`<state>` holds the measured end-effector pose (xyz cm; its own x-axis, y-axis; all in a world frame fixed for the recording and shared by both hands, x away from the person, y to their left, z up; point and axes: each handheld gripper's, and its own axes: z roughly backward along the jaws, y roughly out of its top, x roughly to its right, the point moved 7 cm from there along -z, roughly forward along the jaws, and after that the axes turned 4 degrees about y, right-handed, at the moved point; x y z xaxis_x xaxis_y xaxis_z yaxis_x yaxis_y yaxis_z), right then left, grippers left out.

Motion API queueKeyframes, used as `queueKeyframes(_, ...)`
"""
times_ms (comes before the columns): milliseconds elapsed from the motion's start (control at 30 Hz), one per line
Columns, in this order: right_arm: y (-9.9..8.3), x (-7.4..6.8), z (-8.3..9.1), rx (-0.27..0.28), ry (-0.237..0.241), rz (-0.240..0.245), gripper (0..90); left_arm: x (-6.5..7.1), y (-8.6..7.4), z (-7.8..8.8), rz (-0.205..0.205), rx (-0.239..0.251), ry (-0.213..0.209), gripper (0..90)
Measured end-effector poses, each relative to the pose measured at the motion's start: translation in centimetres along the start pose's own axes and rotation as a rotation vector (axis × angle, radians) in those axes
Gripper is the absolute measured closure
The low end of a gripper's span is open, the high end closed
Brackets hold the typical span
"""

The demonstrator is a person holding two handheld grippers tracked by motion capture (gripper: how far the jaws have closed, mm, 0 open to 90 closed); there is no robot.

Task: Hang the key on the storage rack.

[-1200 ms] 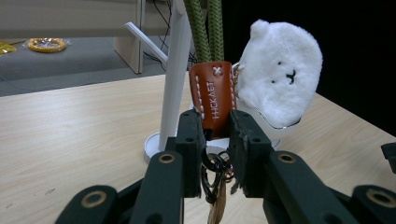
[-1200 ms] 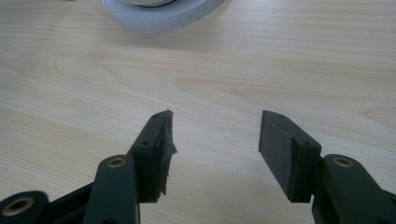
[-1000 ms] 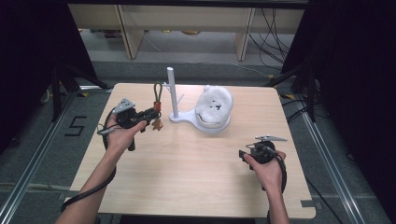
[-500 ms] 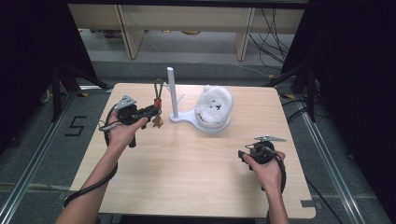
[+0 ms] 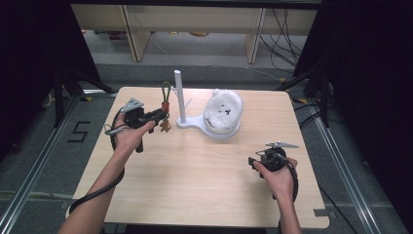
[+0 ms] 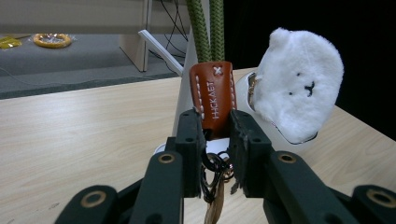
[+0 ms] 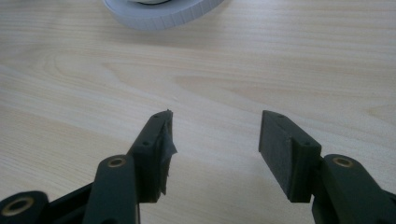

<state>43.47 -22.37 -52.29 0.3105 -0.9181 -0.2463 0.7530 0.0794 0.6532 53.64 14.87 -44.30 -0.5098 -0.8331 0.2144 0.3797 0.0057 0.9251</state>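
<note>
At the far left of the table [image 5: 195, 190], our left gripper [image 6: 215, 135] pinches a keychain's orange leather tab [image 6: 213, 95] between its black jaws, the pads pressed against the tab's lower end. The tab bears white stitching and stamped lettering; a green cord loop [image 6: 208, 30] rises from its top, and dark metal rings [image 6: 215, 168] hang below the jaws. In the high view the keychain is held up just beside the white post [image 5: 179, 95] of a stand, whose round dish [image 5: 221, 132] carries a white plush bear face [image 6: 299, 84]. Our right gripper [image 7: 215, 140] hovers low over bare wood near the table's right edge, jaws spread wide with nothing between them.
</note>
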Motion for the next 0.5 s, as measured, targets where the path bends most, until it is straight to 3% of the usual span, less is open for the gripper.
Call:
queueKeyframes(233,0.02,-0.02,-0.01,0.007,0.014,0.001,45.8,0.01,-0.13,-0.43,0.011,-0.005,-0.004,73.5)
queueKeyframes(267,0.04,-0.22,-0.01,0.000,0.007,-0.031,45.8,0.00,-0.13,-0.49,0.014,-0.005,-0.004,73.5)
queueKeyframes(500,0.03,-0.14,0.00,0.003,0.007,-0.024,45.8,-0.02,-0.22,-0.79,0.025,-0.008,-0.008,73.4)
